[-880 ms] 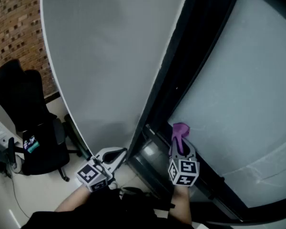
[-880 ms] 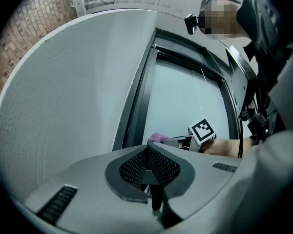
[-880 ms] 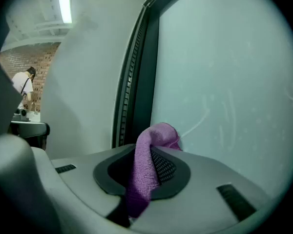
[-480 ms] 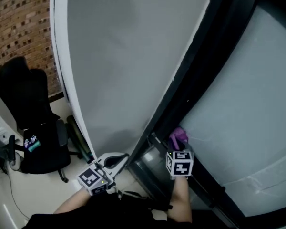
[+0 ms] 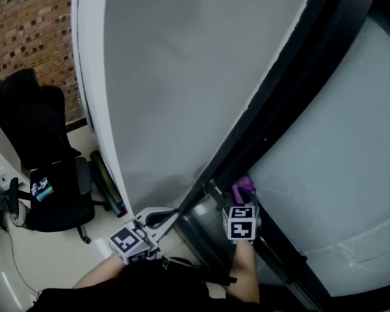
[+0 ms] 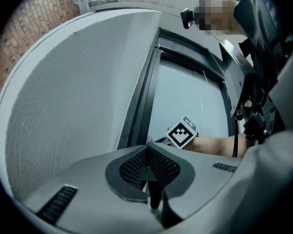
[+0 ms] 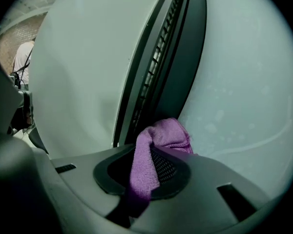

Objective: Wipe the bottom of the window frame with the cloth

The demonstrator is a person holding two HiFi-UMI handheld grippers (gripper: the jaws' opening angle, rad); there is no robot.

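My right hand-held gripper (image 7: 149,165) pinches the purple cloth (image 7: 162,134), whose bunched end appears to press into the dark window frame (image 7: 181,72) just beside the glass (image 7: 244,82). My left hand-held gripper (image 6: 149,165) is pressed together and empty, near the wall (image 6: 78,91). I judge wiping is under way; the next move is to drag the cloth along the frame's bottom, keeping pressure. I see no containers.

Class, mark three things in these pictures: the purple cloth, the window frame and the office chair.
purple cloth (image 7: 163,133), right gripper view, bunched end beyond the jaws.
window frame (image 5: 292,86), head view, middle of the dark bar.
office chair (image 5: 36,125), head view, black backrest.
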